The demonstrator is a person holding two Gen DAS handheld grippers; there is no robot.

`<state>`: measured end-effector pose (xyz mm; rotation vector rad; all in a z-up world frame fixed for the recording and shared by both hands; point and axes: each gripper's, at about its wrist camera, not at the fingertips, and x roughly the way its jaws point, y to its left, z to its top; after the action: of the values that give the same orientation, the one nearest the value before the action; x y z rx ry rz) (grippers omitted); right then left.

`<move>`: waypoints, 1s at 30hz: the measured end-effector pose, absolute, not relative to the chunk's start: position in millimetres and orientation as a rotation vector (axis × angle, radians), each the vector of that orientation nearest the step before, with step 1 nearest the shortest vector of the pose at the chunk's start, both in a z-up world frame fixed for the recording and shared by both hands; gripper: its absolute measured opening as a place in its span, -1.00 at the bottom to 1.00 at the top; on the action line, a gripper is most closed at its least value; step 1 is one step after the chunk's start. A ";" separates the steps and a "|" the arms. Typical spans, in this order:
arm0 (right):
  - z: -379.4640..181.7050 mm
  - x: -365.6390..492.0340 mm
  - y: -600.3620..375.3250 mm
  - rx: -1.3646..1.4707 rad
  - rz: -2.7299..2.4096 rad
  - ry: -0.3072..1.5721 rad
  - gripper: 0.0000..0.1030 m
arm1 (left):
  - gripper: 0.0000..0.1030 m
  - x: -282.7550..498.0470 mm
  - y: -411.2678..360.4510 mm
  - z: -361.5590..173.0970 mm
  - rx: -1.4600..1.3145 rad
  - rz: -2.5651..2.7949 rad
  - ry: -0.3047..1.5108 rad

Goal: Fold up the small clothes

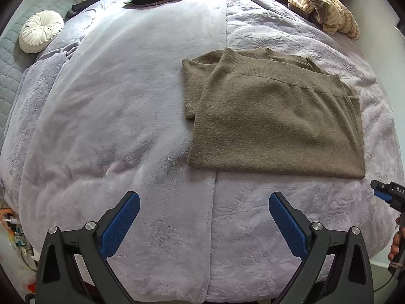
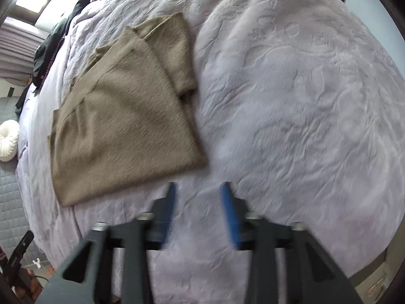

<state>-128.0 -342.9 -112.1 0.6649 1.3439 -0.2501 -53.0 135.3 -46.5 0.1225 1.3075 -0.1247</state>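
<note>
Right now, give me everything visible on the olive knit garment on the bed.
The olive knit garment is a fuzzy, soft-looking brownish-green knit with a ribbed band across its far edge. It lies folded flat in overlapping layers, one layer peeking out at the left side in the left wrist view, near edge fairly straight. It rests on the lavender blanket, near the seam between two covers. Nothing else touches it; both pairs of jaws stand clear, nearer the camera.

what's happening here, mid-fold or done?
A person holds tongs in each hand over a bed with a lilac blanket. The olive-brown knit garment lies folded flat on it, untouched. The left tongs are open and empty, short of the garment; the right tongs are also open with nothing between them. A heap of striped clothes waits at the far side.
</note>
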 end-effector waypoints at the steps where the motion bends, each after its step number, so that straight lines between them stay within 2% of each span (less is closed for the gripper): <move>1: -111.0 -129.6 -336.2 0.666 -0.239 1.345 0.11 | 0.98 -52.4 134.8 -46.6 0.121 -0.129 1.307; 30: -123.8 -111.6 -209.4 0.534 -0.045 1.536 0.19 | 0.98 -40.3 164.3 -98.3 0.098 -0.151 1.388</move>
<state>-111.6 -209.4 -123.8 0.5336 1.5358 -0.0451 -40.3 164.3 -98.3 0.0982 1.3881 -0.1511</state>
